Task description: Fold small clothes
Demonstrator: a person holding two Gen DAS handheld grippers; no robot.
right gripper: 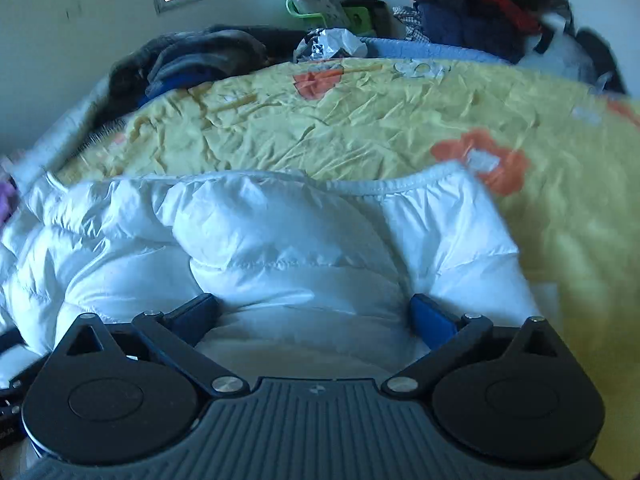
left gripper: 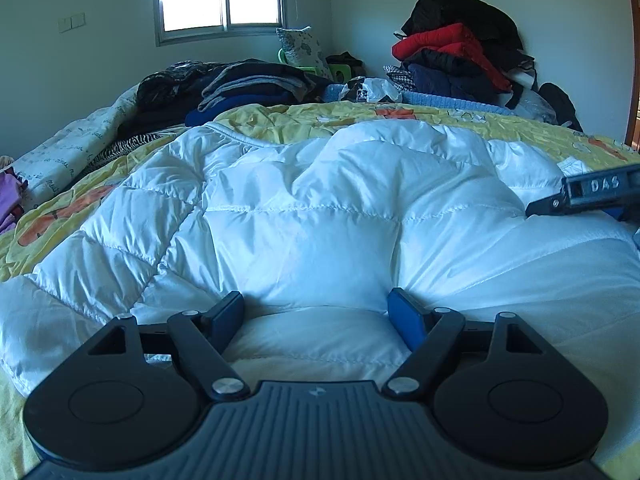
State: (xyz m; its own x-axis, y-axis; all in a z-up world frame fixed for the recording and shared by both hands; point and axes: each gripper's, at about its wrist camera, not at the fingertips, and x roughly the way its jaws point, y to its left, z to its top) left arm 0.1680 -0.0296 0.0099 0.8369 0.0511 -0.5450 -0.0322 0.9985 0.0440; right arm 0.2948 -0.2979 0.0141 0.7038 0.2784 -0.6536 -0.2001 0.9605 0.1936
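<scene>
A white quilted puffer garment (left gripper: pixel 304 208) is spread crosswise on the yellow floral bedspread (right gripper: pixel 360 120), bulging between both released tongs: left tongs (left gripper: pixel 316 312), right tongs (right gripper: pixel 316 316).

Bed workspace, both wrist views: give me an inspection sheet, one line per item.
Surface: bed with a crumpled yellow flowered cover.
Job's things: white quilted puffer garment, spread across the cover and puffed up.
Clutter: dark folded clothes at the far left; red and dark jackets heaped at the far right; plastic bag between them.
Grippers: left hand-held gripper jaws apart, garment bulging between them; right hand-held gripper jaws wide, also over the garment.
Cables: nothing seen.
Surroundings: bright window with a flowered blind, pale walls, patterned cushion.
</scene>
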